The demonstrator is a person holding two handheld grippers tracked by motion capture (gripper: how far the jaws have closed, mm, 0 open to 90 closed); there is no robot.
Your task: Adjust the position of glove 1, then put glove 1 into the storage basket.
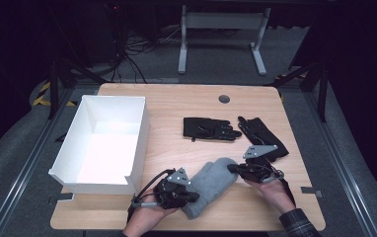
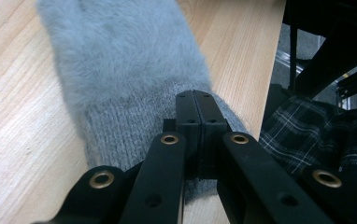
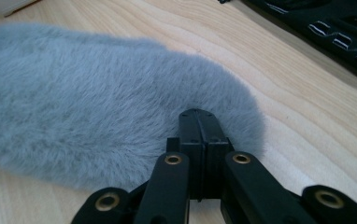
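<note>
A grey mitten [image 1: 210,186] lies flat on the pale wooden table [image 1: 186,101], near the front edge, slanting from the lower left up toward the right. Its body is soft, fluffy pile with a rounded tip, while the cuff end is a tighter ribbed knit, as the left gripper view shows [image 2: 134,70].

The left gripper [image 1: 192,196] is black, with flat linked bars and brass-coloured rivets. Its jaws are pressed together, pad to pad, at the knitted cuff [image 2: 120,126]; the tips sit over the knit, but whether any fabric is pinched between them cannot be told. The right gripper [image 1: 232,168] is built the same way and carries a grey three-cornered plate on top. Its jaws are also together, tips resting at the rounded furry end of the mitten [image 3: 97,112]; again it cannot be told whether any pile is caught between the pads.

To the left of the mitten stands a white box [image 1: 68,148], rectangular, smooth-walled and open on top, with a lowered front wall. Farther back on the table lie two black gloves [image 1: 209,128], thin and fingered, with pale markings on the fingers; one lies crosswise, the other [image 1: 263,133] slants just behind the right gripper. A small round grey grommet [image 1: 224,98] sits in the tabletop near the far edge.
</note>
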